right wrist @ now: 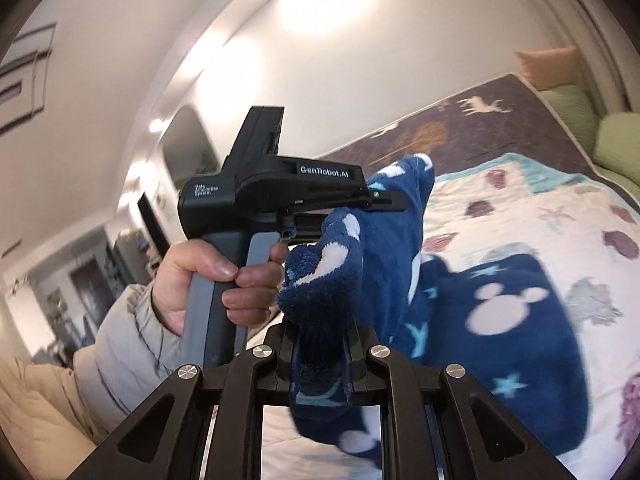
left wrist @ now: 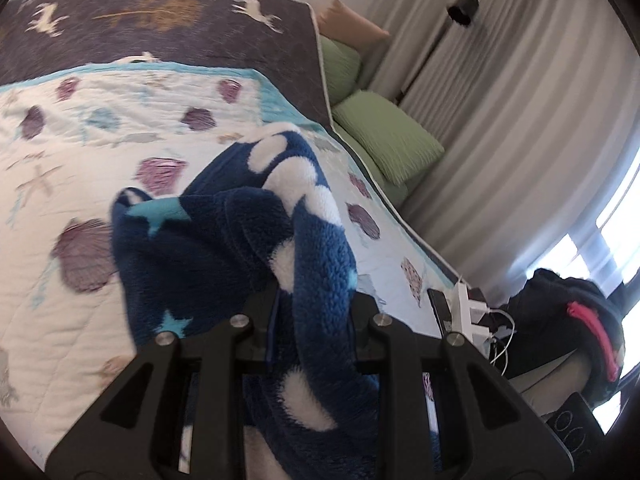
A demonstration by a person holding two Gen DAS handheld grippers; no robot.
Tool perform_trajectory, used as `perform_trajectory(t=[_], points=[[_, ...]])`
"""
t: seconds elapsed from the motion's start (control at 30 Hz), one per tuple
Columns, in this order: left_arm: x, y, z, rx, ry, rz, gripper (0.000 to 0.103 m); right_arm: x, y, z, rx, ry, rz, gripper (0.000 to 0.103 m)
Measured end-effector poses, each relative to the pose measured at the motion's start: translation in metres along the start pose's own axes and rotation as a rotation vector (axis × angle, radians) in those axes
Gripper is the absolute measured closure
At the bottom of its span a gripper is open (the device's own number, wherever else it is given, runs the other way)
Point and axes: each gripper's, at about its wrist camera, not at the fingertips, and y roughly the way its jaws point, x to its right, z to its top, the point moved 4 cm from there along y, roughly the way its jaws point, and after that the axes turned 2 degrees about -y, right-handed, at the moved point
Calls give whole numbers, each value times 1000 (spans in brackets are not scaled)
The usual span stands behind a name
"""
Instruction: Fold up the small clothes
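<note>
Fleece garment (left wrist: pixel 224 236) pinched by left gripper (left wrist: pixel 314 308) and right gripper (right wrist: pixel 320 344), lifted above quilt (left wrist: pixel 80 128).

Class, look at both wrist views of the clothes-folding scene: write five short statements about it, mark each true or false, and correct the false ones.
1. Both grippers are clamped on the blue fleece garment. True: the left gripper and the right gripper each pinch it.
2. The garment lies flat on the quilt. False: part of it is lifted.
3. The pillows are red. False: green.
4. A hand grips the left gripper's handle. True.
5. The garment is plain blue. False: it has white patches and pale blue stars.
</note>
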Motion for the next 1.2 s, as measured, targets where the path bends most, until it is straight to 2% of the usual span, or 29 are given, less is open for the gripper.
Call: perform_trajectory(t=[0.2,0.37,0.47,0.5,0.63,0.73,0.87,0.93,1.0,1.1,1.17,1.2], points=[[41,67,-5,-99,84,20,75,67,-30,0,47,141,-93,88],[49,109,-27,-195,110,44,69,106,-41,-23,2,256,-145,88],[53,119,-34,-210,122,48,61,120,-41,-38,-34,290,-169,88],[56,119,-35,-202,135,43,56,123,-40,-42,-39,299,-172,88],[63,122,-39,-180,181,57,48,132,-44,-51,-55,315,-179,88],[67,121,-43,-159,201,31,40,134,-46,-56,-66,321,-194,88],[73,118,-40,-153,194,-21,40,142,-48,-66,-92,357,-206,88],[76,105,-33,-144,165,-87,40,144,-50,-71,-99,375,-209,88],[80,82,-22,-102,189,-110,40,144,-51,-71,-102,380,-218,88],[81,51,-18,-31,272,-74,39,143,-53,-68,-107,374,-242,83],[73,34,-24,-17,317,-22,39,142,-57,-65,-108,354,-283,72],[67,27,-31,-20,342,20,39,140,-60,-62,-106,337,-302,70]])
